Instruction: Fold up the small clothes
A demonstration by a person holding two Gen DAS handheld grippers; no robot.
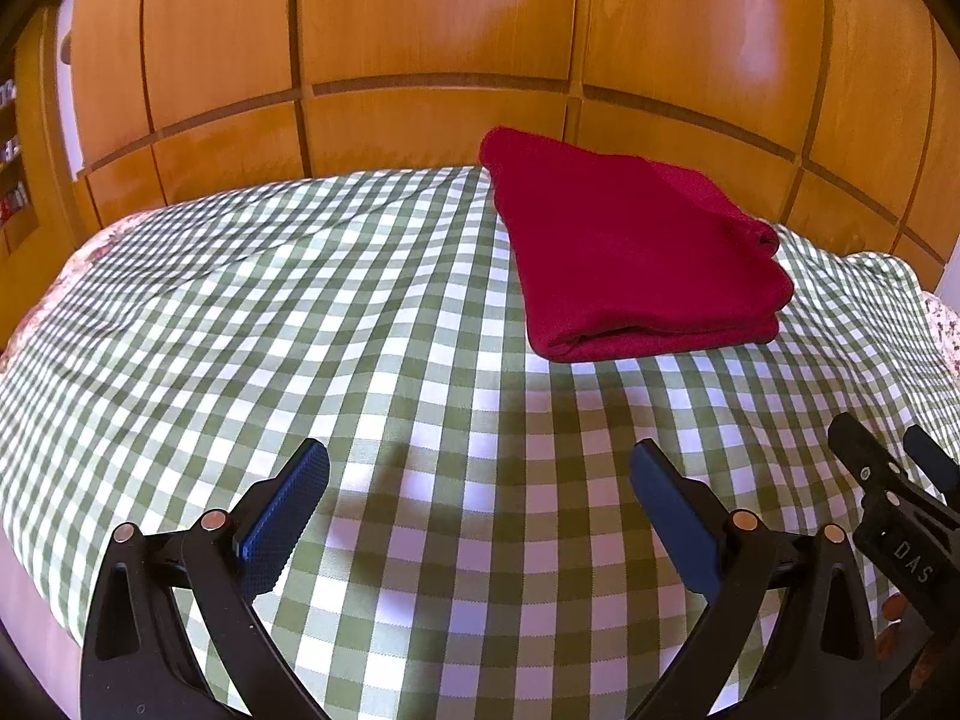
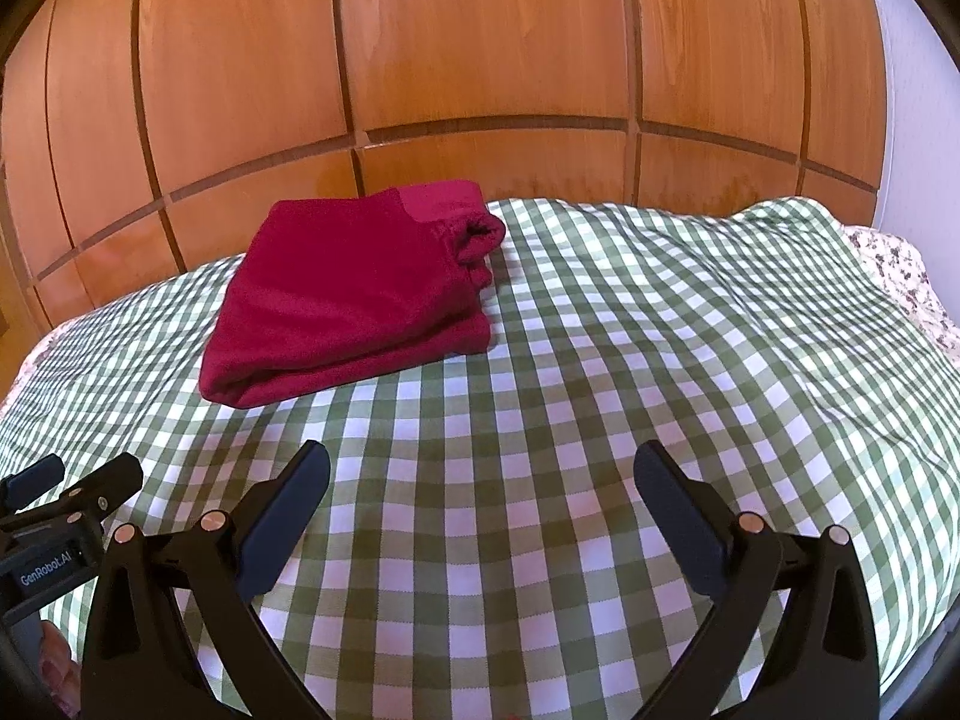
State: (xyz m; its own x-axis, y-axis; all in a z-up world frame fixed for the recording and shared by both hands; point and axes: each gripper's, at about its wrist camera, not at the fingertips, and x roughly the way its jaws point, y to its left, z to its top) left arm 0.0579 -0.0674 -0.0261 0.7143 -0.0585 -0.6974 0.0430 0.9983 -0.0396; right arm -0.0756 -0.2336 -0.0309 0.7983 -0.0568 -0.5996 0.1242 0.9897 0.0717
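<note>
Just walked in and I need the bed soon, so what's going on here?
A person is folding small clothes with a handheld gripper in each hand. The red garment lies folded into a neat stack on the green checked cloth, towards the wooden panels. The left gripper and right gripper are both open, holding nothing, on the near side of the garment and apart from it. This piece looks finished.

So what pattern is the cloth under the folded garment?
Green-and-white gingham cloth, clearest in the right wrist view.
</note>
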